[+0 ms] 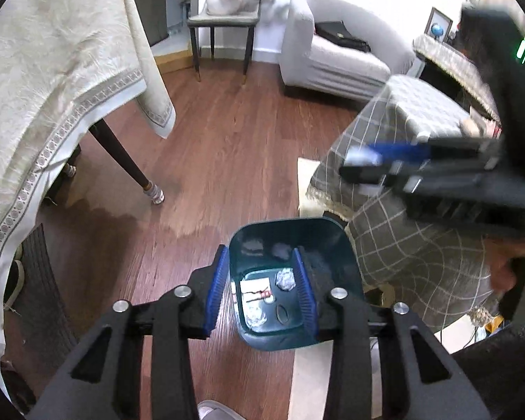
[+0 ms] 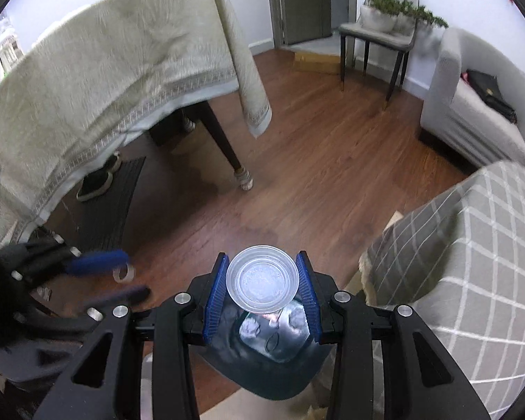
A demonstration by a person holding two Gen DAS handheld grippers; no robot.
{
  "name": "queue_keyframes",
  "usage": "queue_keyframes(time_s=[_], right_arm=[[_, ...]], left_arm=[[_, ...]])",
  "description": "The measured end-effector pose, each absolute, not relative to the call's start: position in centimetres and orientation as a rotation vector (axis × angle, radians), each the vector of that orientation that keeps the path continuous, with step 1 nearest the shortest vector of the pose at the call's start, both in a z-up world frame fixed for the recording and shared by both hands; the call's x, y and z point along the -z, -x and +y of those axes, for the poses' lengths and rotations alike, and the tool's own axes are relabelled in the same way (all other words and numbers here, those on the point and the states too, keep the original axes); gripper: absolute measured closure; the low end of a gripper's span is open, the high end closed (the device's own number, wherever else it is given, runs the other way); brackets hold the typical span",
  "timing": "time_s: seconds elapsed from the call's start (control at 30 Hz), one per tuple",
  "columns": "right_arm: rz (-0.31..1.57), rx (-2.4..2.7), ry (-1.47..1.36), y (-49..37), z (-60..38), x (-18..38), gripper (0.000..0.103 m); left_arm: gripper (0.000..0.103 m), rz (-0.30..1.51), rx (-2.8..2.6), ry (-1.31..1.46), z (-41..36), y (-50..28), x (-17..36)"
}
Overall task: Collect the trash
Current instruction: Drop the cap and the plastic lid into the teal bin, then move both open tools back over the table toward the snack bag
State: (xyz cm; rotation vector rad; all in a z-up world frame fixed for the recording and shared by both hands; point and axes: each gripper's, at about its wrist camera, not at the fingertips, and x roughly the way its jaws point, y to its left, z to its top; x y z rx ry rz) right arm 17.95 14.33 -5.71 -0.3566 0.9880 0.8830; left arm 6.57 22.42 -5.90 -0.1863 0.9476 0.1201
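Right wrist only: clear cup [image 2: 262, 277] in tongs [image 2: 262, 288]

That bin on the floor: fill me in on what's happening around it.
A person is collecting trash with two hand-held grippers. The right hand-held gripper grips a clear plastic cup directly above the teal bin, not yet dropped. The left hand-held gripper is empty over the bin, which already holds crumpled paper and other scraps.

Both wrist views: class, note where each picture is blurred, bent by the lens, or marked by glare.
Left wrist view: the right hand-held gripper at the right edge is smeared by motion blur; the green bin stays sharp. Right wrist view: the left hand-held gripper is blurred at lower left, the clear cup is crisp, and pale glare lies on the floor. Both show fisheye bending and dark corners.
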Motion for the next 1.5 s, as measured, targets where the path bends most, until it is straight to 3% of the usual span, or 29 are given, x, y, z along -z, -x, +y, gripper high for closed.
queue_keyframes(time_s=[0.33, 0.63, 0.77, 1.17, 1.5], right_arm=[[1.157, -0.868, 0.442, -17.3, 15.3, 12.8, 0.063], [1.207, -0.853, 0.566, -15.6, 15.8, 16.0, 0.063], [1.227, -0.808, 0.604, -15.8, 14.8, 16.7, 0.048], [1.122, -0.907, 0.507, -15.4, 12.7, 11.2, 0.048], [0.937, -0.899, 0.386, -16.1, 10.7, 3.8, 0.062]], left_arm=[[0.082, 0.846, -0.123, 0.201, 23.0, -6.2, 2.3], [0.082, 0.788, -0.123, 0.244, 23.7, -6.0, 0.0], [0.082, 0.771, -0.128, 0.260, 24.0, -6.4, -0.7], [0.082, 0.717, -0.143, 0.282, 23.0, -8.2, -3.2], [0.082, 0.682, -0.141, 0.298, 21.5, -10.4, -4.3]])
